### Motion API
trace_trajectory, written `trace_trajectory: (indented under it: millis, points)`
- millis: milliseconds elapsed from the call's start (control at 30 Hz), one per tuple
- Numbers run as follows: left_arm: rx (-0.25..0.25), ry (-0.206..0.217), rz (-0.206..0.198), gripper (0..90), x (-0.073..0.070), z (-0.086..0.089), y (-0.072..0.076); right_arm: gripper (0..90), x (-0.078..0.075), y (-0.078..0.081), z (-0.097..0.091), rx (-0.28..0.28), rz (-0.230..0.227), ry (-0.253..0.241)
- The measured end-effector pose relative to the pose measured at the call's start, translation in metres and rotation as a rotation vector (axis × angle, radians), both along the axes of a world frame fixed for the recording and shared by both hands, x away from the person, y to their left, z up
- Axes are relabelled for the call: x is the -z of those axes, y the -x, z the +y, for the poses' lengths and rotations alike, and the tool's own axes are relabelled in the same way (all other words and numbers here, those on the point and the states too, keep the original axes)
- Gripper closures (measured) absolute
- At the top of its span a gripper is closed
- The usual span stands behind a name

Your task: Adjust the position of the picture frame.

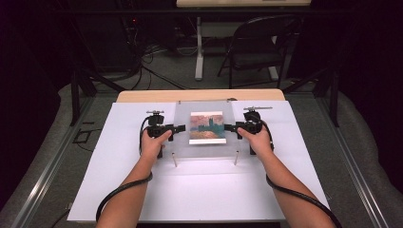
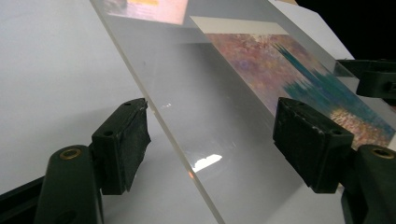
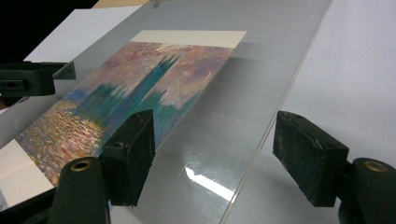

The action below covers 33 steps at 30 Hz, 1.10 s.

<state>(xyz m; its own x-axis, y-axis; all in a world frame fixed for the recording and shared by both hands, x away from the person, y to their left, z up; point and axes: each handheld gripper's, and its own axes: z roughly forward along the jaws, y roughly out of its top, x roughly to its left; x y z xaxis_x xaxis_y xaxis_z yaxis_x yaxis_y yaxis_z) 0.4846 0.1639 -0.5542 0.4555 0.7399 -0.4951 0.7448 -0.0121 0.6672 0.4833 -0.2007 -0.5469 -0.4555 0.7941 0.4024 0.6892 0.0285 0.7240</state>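
A clear acrylic sheet [image 1: 205,148] lies over a colourful painted print [image 1: 207,127] on the white board. My left gripper [image 1: 183,127] is at the sheet's left edge and my right gripper [image 1: 227,127] at its right edge, jaws pointing toward each other. In the left gripper view the left gripper [image 2: 215,144] straddles the acrylic sheet's [image 2: 205,112] edge, with its pads apart from the sheet. In the right gripper view the right gripper [image 3: 219,156] stands open the same way around the acrylic sheet's [image 3: 233,116] edge, beside the print [image 3: 140,88].
Two small metal posts [image 1: 175,160] [image 1: 236,157] stand at the sheet's near corners. The white board [image 1: 199,190] covers a wooden table [image 1: 199,95]. A folding chair [image 1: 259,47] and a desk leg stand beyond the table on the floor.
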Motion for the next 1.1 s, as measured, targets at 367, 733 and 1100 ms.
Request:
trace_trajectory:
  millis: [367,733,1100]
  points:
    - [0.015,0.0,0.01,25.0,0.0001,-0.0023,-0.0011,28.0,0.0017,-0.0004,-0.001,0.0,0.019,-0.025]
    - [0.015,0.004,0.016,24.9,0.0005,-0.0031,-0.0029,26.9,0.003,-0.0038,-0.0001,-0.015,0.053,-0.048]
    - [0.016,0.001,0.013,25.1,0.0006,-0.0031,-0.0037,25.1,0.0057,-0.0066,0.0029,-0.02,0.085,-0.079]
